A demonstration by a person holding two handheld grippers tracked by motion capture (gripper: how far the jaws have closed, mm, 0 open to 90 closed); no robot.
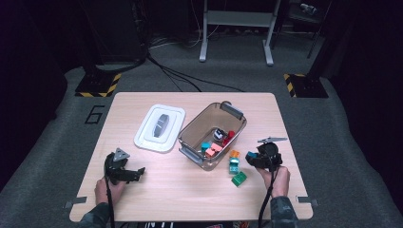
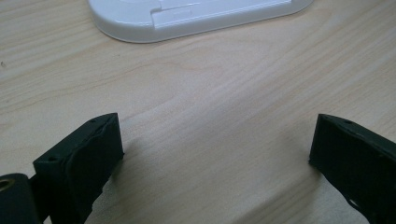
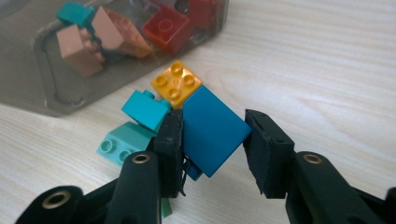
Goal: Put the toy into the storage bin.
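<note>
My right gripper is shut on a blue brick, which sits tilted between the pads just above the table. In the high view that gripper is at the right, beside the clear plastic bin. Under and beyond the held brick lie an orange brick, a teal brick and a light teal brick. A green brick lies nearer the front edge. My left gripper rests at the front left, open over bare wood with nothing between its jaws.
The bin holds several bricks, among them a red one, salmon ones and a teal one. A white lid lies flat left of the bin, and its edge is just beyond my left jaws.
</note>
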